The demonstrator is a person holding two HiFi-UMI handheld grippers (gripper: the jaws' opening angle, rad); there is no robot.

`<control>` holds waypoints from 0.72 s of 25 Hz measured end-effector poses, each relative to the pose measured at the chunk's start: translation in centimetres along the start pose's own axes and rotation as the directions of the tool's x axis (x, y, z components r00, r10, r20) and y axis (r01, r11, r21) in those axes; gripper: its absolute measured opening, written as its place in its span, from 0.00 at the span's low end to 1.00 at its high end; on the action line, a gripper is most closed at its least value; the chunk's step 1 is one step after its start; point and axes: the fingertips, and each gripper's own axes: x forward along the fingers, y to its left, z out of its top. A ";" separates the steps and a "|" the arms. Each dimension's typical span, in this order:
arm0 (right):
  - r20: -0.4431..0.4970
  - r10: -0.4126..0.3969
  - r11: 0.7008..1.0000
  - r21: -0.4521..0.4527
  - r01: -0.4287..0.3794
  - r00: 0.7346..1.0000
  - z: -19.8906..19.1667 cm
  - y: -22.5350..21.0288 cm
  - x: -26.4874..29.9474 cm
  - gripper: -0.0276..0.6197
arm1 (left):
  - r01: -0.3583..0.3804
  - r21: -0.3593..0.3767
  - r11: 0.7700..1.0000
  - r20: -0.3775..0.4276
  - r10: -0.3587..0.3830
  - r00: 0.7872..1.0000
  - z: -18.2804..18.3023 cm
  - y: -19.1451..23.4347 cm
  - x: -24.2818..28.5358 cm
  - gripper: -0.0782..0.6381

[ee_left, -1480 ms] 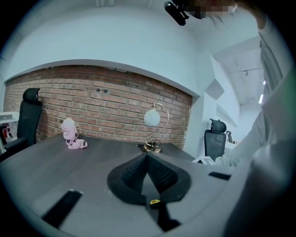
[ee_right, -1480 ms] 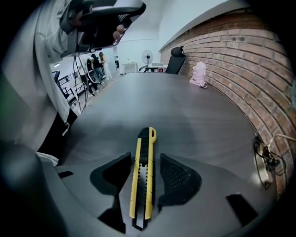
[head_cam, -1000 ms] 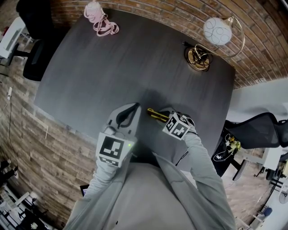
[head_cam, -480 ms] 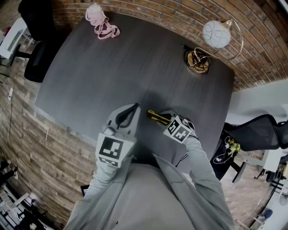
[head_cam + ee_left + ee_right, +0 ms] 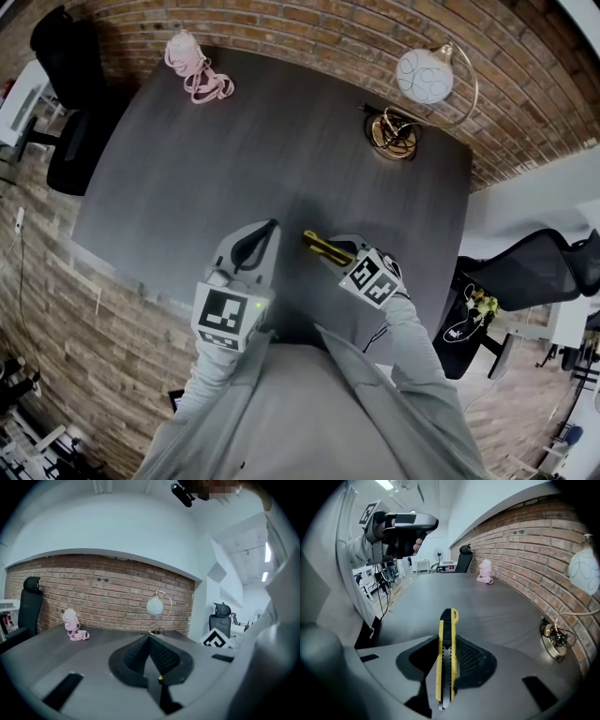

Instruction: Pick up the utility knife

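Observation:
The utility knife (image 5: 446,653) is yellow and black, and my right gripper (image 5: 449,641) is shut on it, pads pressing its two flat sides. Its yellow end with the hole points away from me over the dark grey table (image 5: 497,606). In the head view the knife (image 5: 317,245) sticks out to the upper left of the right gripper (image 5: 334,256), clear of the table (image 5: 281,141). My left gripper (image 5: 270,228) hovers just left of it. Its pads (image 5: 140,654) meet at the tip (image 5: 149,637) with nothing between them.
A lamp with a white globe (image 5: 417,77) and a gold base (image 5: 389,129) stands at the table's far right. A pink object (image 5: 192,67) lies at the far left corner. Black office chairs stand to the left (image 5: 66,103) and right (image 5: 534,272) of the table.
My right gripper has risen a little with the knife in it, lifting it off the table. The left gripper has stayed put.

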 end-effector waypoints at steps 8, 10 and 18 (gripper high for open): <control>0.131 -0.122 0.991 0.063 0.114 0.984 2.6 -1.6 -4.5 0.24 | 0.027 0.030 0.999 0.047 -0.028 0.998 2.4 -0.8 0.2 0.13; 0.160 -0.161 0.985 0.082 0.150 0.974 3.1 -2.1 -5.7 0.24 | 0.038 0.038 0.999 0.056 -0.040 0.998 2.9 -1.1 0.2 0.13; 0.285 -0.321 0.944 0.179 0.279 0.903 5.0 -3.4 -11.4 0.24 | 0.084 0.066 0.994 0.072 -0.089 0.993 4.2 -2.4 0.5 0.13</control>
